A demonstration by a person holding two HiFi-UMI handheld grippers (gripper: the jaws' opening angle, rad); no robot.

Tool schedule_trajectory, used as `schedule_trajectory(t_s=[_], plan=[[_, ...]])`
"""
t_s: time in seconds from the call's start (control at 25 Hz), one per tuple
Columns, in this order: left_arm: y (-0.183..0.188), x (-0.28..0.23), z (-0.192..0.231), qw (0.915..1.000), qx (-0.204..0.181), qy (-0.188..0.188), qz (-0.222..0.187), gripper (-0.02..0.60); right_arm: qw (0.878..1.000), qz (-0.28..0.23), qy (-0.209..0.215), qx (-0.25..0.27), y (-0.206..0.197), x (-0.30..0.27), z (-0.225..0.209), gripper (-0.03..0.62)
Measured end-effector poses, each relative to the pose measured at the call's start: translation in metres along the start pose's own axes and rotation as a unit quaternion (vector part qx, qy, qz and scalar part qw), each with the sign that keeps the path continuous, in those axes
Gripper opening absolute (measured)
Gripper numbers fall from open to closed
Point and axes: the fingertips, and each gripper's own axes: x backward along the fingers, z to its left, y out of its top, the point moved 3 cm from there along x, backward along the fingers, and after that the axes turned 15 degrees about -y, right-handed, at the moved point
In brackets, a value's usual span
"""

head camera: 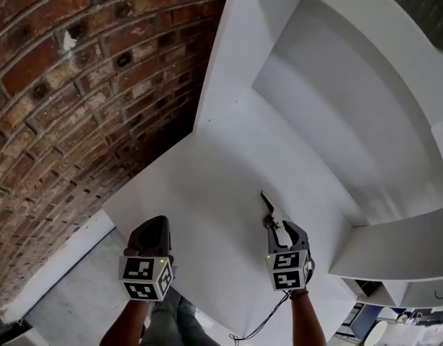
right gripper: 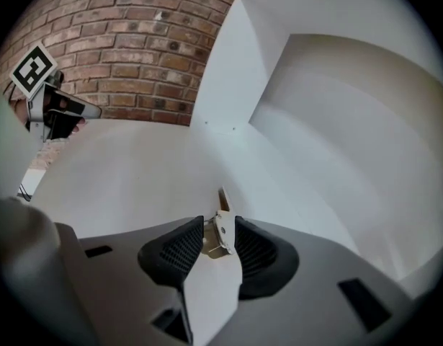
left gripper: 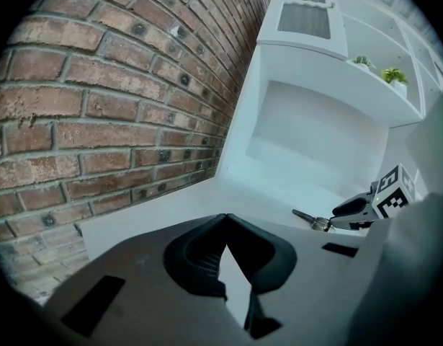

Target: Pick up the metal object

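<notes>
1. Brick wall (head camera: 77, 85) runs along the left. A white shelf unit (head camera: 336, 85) stands at the back right.
2. White table (head camera: 207, 186) sits in the corner between them, its surface bare apart from item 4.
3. Left tool (head camera: 152, 223) is at the near table edge, pads closed tip to tip with nothing between them.
4. Right tool (head camera: 277, 228) is near mid-table, clamped on the metal object (head camera: 266, 204).
5. The object's slim end points toward the shelf unit. Contact with the table cannot be determined.
</notes>
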Motion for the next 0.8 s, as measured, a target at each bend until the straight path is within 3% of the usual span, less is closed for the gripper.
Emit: schedule_trajectory(t_s=[0.44,0.8], plan=[[0.0,-0.002,0.015,1.0,0.001,0.006,-0.002,0.012,0.993,0.025,-0.016,0.117,-0.009,-0.022,0.007,0.124],[-0.001,-0.006,0.015,1.0,0.007,0.002,-0.003,0.011,0.986,0.036,-0.027,0.16,-0.013,-0.031,0.01,0.098]])
